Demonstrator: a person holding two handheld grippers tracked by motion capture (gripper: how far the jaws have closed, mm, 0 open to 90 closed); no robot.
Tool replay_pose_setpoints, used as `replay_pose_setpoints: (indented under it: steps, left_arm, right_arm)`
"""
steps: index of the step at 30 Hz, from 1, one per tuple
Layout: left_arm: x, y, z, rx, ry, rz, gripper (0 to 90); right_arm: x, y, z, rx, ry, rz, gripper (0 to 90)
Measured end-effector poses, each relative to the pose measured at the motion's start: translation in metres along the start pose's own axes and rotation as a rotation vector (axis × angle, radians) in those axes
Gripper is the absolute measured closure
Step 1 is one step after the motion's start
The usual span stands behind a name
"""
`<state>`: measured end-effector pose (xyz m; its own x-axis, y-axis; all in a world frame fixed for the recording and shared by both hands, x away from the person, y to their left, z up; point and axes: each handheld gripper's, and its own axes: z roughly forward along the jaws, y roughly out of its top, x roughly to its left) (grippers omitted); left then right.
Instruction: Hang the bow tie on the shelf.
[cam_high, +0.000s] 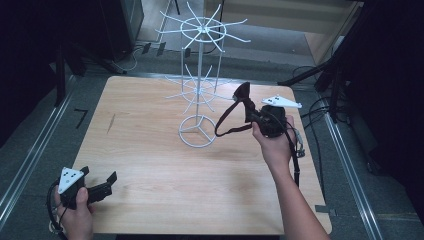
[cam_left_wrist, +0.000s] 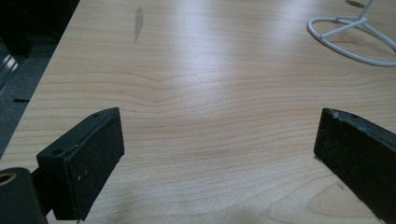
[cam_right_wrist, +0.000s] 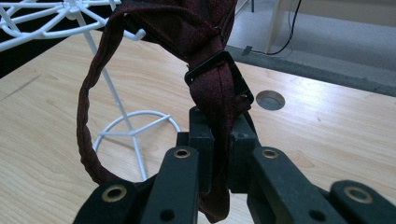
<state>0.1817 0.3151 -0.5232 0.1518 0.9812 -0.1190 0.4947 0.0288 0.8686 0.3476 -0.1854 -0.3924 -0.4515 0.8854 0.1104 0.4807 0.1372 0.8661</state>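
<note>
Item one, nearest you: your left gripper (cam_high: 98, 184), low at the near left corner of the pale wooden table (cam_high: 150, 165), jaws spread wide with nothing between them, evidently parked out of the way.

Item two, further in on the right: your right gripper (cam_right_wrist: 219, 135), jaws pressed together on a dark maroon fabric strap with a black plastic slider buckle (cam_right_wrist: 212, 81). You hold it raised off the table, its loop hanging free to the left, probably so it can be hooked over an arm.

Item three, beyond: a white wire display stand with radiating hook arms (cam_high: 200, 75), upright on a ring base, just beside the strap.
</note>
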Motion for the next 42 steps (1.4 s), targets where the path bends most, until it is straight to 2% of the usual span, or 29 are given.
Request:
replay_pose_setpoints:
  steps: [15,21,28,42]
  left_arm:
    - [0.0,0.0,0.0,-0.001,0.0,-0.002,1.9]
    - [0.0,0.0,0.0,-0.003,-0.002,-0.004,1.9]
    - [0.0,0.0,0.0,-0.01,-0.001,-0.011,1.9]
    - [-0.001,0.0,-0.001,-0.011,0.013,-0.002,1.9]
  right_arm:
    - [0.0,0.014,-0.001,-0.032,0.001,0.012,85.2]
    - [0.0,0.018,0.001,-0.029,0.002,0.013,85.2]
    - [0.003,0.025,0.004,-0.036,0.006,0.01,85.2]
    - [0.004,0.026,0.019,-0.016,0.007,0.023,85.2]
